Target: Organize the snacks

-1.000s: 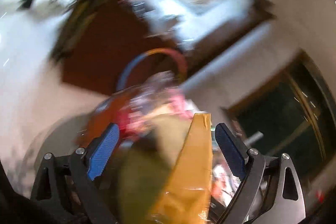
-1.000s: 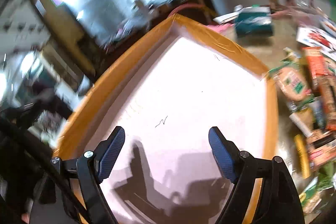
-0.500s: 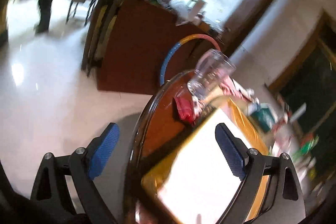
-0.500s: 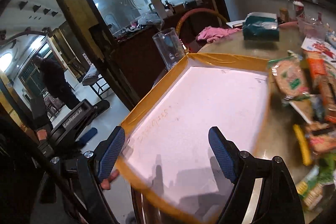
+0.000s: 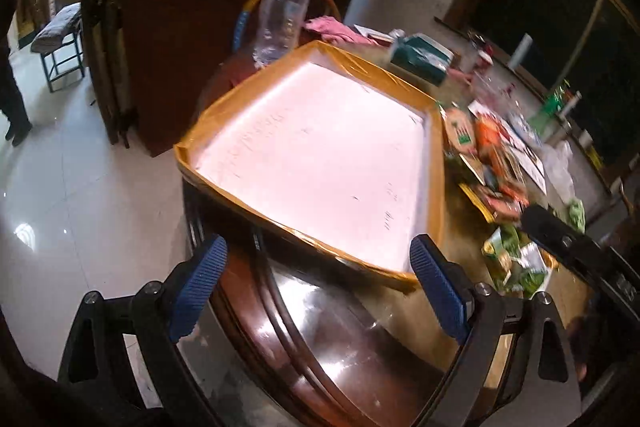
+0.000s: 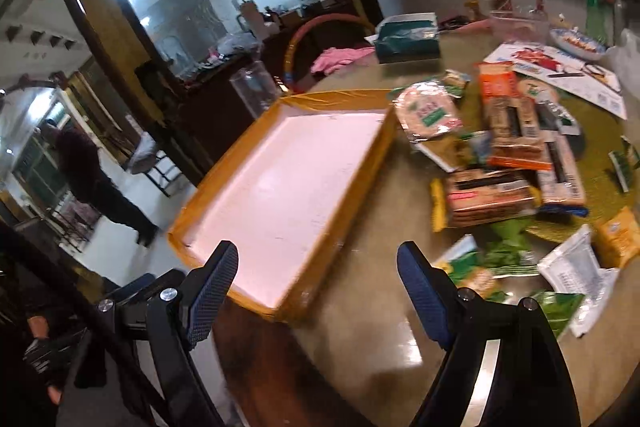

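Observation:
A shallow tray with a white floor and orange taped rim (image 5: 434, 195) lies flat on the round table, near its edge; it also shows in the right wrist view (image 6: 352, 187). It holds nothing. Several snack packets (image 6: 508, 147) lie in a loose pile to the tray's right, also in the left wrist view (image 5: 492, 155). My left gripper (image 5: 320, 283) is open and empty, just short of the tray's near rim. My right gripper (image 6: 320, 291) is open and empty, above the tray's near right corner.
A clear glass mug (image 5: 280, 23) stands behind the tray. A teal tissue box (image 6: 406, 37), a pink cloth (image 6: 340, 57) and printed sheets (image 6: 556, 67) lie further back. The table edge (image 5: 280, 327) drops to a tiled floor. A person (image 6: 96, 183) stands at left.
The tray, tilted up close to both cameras a second ago, now lies flat on the table. Both grippers have drawn back from it and are empty.

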`<state>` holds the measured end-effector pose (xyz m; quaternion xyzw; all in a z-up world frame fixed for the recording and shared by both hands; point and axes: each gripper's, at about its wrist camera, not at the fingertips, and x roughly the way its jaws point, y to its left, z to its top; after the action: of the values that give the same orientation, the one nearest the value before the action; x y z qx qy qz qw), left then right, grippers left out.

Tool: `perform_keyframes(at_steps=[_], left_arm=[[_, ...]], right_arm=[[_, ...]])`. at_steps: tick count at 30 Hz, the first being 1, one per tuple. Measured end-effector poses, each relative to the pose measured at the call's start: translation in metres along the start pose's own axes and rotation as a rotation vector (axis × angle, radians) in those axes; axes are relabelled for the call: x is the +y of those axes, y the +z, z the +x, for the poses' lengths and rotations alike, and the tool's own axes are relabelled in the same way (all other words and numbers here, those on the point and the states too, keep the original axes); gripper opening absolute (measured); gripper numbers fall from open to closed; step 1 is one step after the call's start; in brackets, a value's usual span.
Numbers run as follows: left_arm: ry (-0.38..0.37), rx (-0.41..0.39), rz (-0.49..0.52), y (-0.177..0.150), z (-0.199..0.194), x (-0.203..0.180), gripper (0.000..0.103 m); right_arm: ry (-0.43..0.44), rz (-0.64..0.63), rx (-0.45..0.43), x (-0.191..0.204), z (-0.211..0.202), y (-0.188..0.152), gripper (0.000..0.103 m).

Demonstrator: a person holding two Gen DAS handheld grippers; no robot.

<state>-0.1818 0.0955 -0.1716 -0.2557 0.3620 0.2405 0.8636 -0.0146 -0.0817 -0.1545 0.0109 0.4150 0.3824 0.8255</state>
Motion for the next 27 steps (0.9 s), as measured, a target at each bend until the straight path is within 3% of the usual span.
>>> perform_keyframes(at_steps=[6, 13, 19, 23, 27], left_arm=[[0.016, -0.054, 0.067, -0.014, -0.008, -0.018, 0.093], [-0.044, 0.0, 0.186, -0.029, -0.004, -0.059, 0.093], [-0.111, 0.043, 0.247, -0.031, 0.001, -0.084, 0.093], [-0.119, 0.062, 0.275, -0.037, 0.006, -0.096, 0.093], [-0.126, 0.062, 0.292, -0.038, 0.008, -0.103, 0.093]], right_arm=[[-0.03, 0.078, 0.023, -0.039, 0.004, -0.001, 0.082], [-0.101, 0.111, 0.01, -0.082, -0.015, -0.021, 0.082], [-0.131, 0.173, 0.051, -0.131, -0.019, -0.024, 0.082], [-0.228, 0.227, 0.05, -0.155, -0.027, -0.023, 0.082], [-0.215, 0.302, 0.082, -0.173, -0.019, -0.027, 0.082]])
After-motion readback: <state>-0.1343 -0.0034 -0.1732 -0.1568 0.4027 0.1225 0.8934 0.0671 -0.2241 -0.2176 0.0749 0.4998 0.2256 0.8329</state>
